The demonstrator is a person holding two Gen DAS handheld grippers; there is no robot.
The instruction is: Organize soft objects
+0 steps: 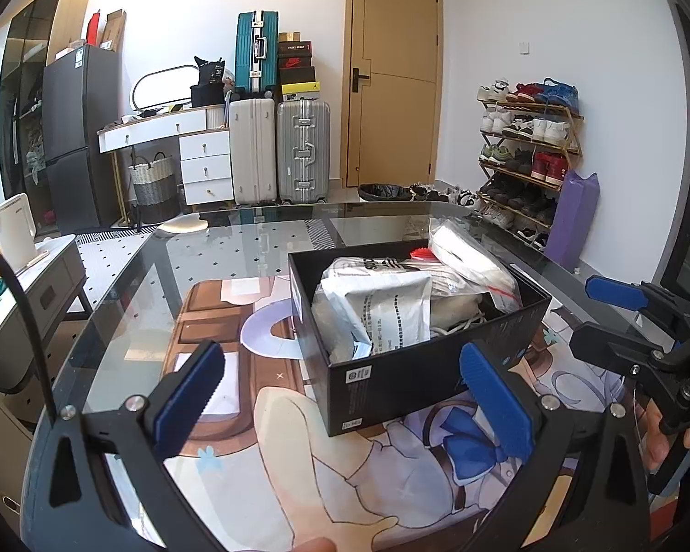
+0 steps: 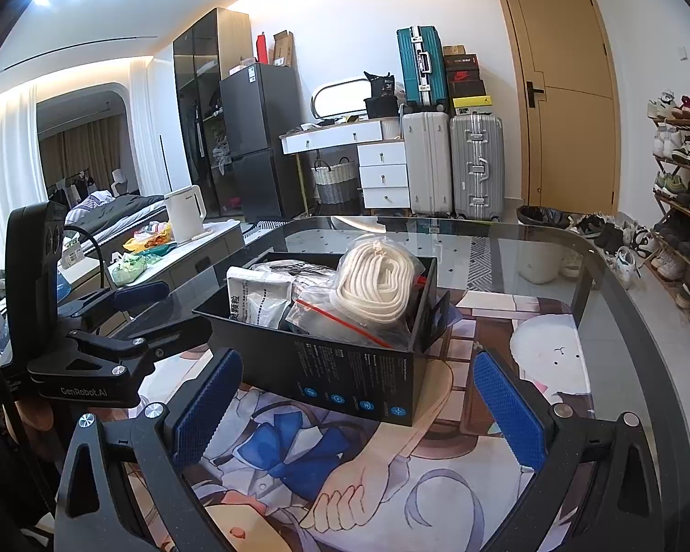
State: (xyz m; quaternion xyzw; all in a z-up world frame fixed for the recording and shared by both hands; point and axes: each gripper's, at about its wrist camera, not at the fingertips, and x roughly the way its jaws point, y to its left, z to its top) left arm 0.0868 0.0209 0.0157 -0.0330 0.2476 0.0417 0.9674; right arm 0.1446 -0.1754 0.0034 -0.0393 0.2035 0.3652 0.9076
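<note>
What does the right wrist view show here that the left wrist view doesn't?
Only the right wrist view shows the bedroom area with a bed and the box's printed long side. Only the left wrist view shows the purple mat by the shoe rack and the box's labelled short end. Both show the black box packed with bagged items, the bagged white rope, and both open, empty grippers: left gripper, right gripper.

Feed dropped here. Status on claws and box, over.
Left claw open, empty. Right claw open, empty. Black box on mat, holding bagged rope and pouches. Nothing in the way.
</note>
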